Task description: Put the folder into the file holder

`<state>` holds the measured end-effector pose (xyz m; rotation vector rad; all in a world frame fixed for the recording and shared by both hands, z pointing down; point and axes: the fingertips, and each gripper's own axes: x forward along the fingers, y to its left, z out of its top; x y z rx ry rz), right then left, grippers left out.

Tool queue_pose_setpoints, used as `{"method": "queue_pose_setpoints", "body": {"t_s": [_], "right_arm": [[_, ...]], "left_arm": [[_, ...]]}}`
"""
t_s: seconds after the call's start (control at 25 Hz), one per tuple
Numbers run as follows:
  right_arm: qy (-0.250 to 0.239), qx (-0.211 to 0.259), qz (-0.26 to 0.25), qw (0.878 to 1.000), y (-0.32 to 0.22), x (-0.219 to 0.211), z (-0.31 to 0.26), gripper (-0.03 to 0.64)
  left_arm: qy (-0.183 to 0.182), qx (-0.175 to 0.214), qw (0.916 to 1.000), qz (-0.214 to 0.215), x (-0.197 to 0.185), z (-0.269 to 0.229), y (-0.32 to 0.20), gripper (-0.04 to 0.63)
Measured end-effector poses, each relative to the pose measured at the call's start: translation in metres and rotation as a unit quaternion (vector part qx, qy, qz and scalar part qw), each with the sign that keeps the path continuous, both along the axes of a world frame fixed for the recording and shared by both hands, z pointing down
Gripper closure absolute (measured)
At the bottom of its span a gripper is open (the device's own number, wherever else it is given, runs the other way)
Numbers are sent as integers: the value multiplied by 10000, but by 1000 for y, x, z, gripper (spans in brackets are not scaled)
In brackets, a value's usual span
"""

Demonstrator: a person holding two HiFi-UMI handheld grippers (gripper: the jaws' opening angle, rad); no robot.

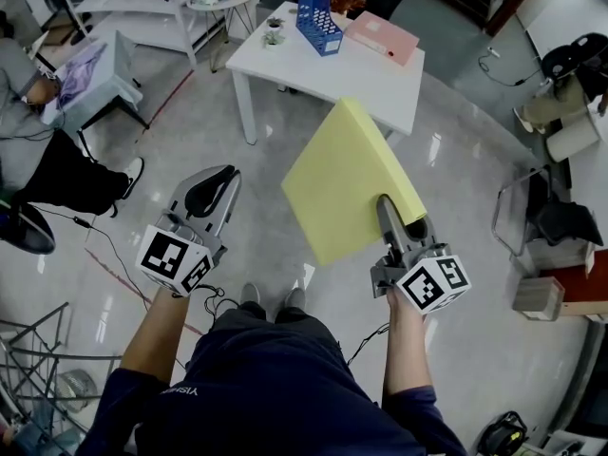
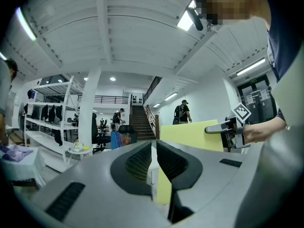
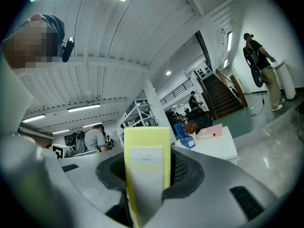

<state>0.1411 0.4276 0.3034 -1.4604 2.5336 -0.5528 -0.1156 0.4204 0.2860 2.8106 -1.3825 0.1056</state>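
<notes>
A thick yellow folder [image 1: 351, 183] is held up over the floor, tilted, with my right gripper [image 1: 394, 218] shut on its near lower corner. In the right gripper view its spine [image 3: 147, 160] with a white label fills the gap between the jaws. The blue file holder [image 1: 319, 12] stands on the white table [image 1: 380, 79] ahead, well beyond the folder. My left gripper [image 1: 223, 183] hangs to the folder's left, shut with nothing in it. The left gripper view shows the yellow folder [image 2: 190, 134] off to its right.
A pink folder [image 1: 383, 38] lies beside the file holder, and a small potted plant [image 1: 274, 34] stands on the table's left part. A seated person [image 1: 28, 131] is at far left. Boxes and a chair [image 1: 546, 255] crowd the right. Cables trail on the floor.
</notes>
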Motion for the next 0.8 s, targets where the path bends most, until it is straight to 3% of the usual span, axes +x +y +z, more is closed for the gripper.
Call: {"method": "queue_pose_setpoints", "body": {"t_s": [0.8], "right_arm": [[-202, 72, -237, 9995, -32, 64, 7, 466]], "left_arm": [[-115, 160, 9996, -207, 69, -7, -19, 538]]}}
